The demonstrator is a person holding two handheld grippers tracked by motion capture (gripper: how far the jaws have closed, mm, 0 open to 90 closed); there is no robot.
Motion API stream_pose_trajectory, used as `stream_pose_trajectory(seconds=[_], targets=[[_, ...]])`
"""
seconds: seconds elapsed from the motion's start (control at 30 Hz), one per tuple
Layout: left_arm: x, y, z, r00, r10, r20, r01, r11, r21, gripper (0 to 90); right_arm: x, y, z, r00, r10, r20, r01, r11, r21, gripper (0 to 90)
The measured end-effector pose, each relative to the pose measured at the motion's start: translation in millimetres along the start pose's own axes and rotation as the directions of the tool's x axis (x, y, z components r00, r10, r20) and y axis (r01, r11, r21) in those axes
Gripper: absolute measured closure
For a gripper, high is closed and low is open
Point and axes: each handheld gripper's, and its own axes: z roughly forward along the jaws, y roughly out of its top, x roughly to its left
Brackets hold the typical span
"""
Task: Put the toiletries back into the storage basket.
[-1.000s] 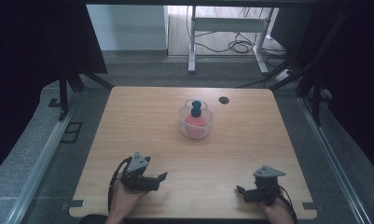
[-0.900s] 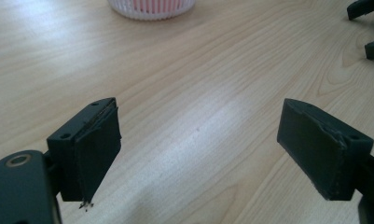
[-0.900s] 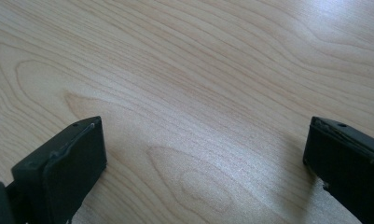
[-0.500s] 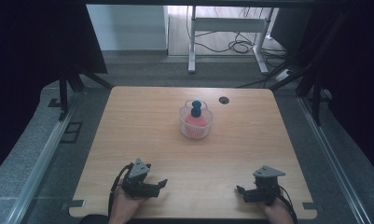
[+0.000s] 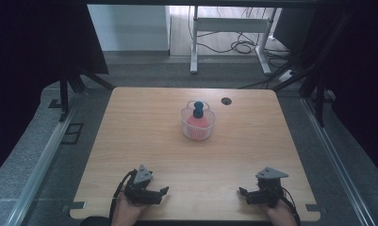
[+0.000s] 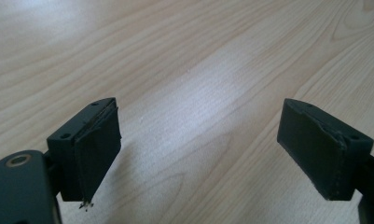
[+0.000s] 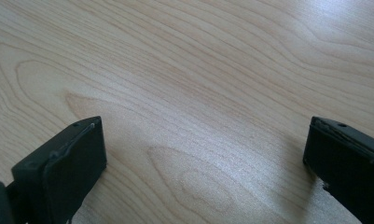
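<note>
A clear ribbed cup [image 5: 198, 126] stands at the middle of the wooden table [image 5: 144, 122], a little toward the far side. Inside it is something red, and a dark blue knob-shaped piece [image 5: 198, 110] sticks out of the top. My left gripper [image 5: 162, 192] lies low at the near left edge, open, its jaws pointing right. In the left gripper view the left gripper [image 6: 198, 149] has only bare wood between its pads. My right gripper [image 5: 242, 193] rests at the near right edge, open, jaws pointing left. The right gripper [image 7: 205, 163] likewise holds nothing.
A small dark round hole [image 5: 225, 100] sits in the tabletop behind and to the right of the cup. Beyond the far edge are a white metal frame [image 5: 234, 28] and cables on the floor. Dark curtains hang at both sides.
My left gripper has drawn back toward the near edge of the table and sits lower. The right gripper and the cup have stayed put.
</note>
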Motion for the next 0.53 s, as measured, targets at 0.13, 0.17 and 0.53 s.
stream_pose_trajectory(seconds=[0.13,0.17,0.53], targets=[[-2.6,-3.8,4.2,0.9998,0.011,-0.014,-0.010,0.9989,0.045,13.1,0.1,0.0,0.0,1.0000,0.001,0.000,-0.001,1.000,0.000,0.0],[-3.3,-4.4,5.4,0.9997,0.015,-0.017,-0.014,0.9984,0.055,13.0,0.2,0.1,0.0,1.0000,0.002,0.001,-0.002,1.000,0.000,0.0],[-5.4,-8.8,10.5,0.9978,0.052,-0.040,-0.050,0.9976,0.048,10.3,0.3,0.0,0.1,1.0000,0.002,0.000,-0.002,1.000,-0.001,0.0]])
